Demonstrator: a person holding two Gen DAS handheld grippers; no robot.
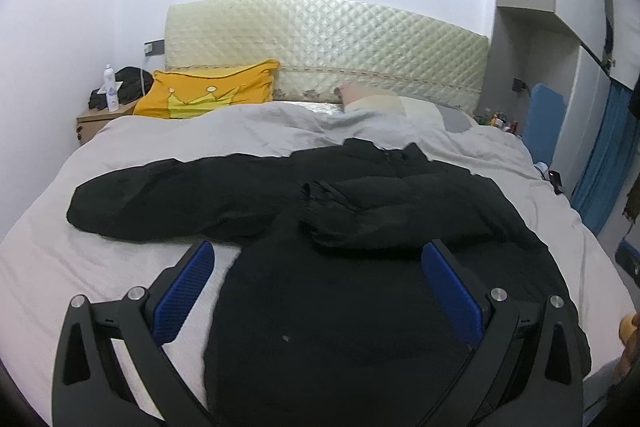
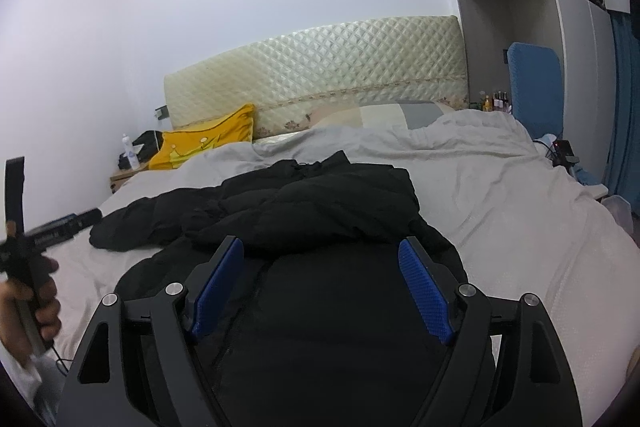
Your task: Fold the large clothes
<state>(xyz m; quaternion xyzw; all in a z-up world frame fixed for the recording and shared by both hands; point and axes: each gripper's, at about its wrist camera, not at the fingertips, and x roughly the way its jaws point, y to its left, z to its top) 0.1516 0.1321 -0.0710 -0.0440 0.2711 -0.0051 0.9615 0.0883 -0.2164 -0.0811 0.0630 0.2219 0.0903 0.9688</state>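
Note:
A large black padded jacket [image 1: 320, 287] lies spread on the bed; it also shows in the right wrist view [image 2: 320, 211]. One sleeve [image 1: 168, 199] stretches out to the left. The other sleeve [image 1: 400, 211] is folded across the chest. My left gripper [image 1: 320, 263] is open and empty above the jacket's lower body, near its left edge. My right gripper [image 2: 322, 261] is open and empty above the jacket's lower body, just short of the folded sleeve [image 2: 304, 219].
The bed has a pale grey cover [image 1: 100, 267] and a quilted cream headboard [image 1: 328, 43]. A yellow pillow [image 1: 208, 93] lies at the head. A nightstand [image 1: 100, 123] with a bottle stands at the far left. A blue chair [image 2: 536, 91] stands at the right.

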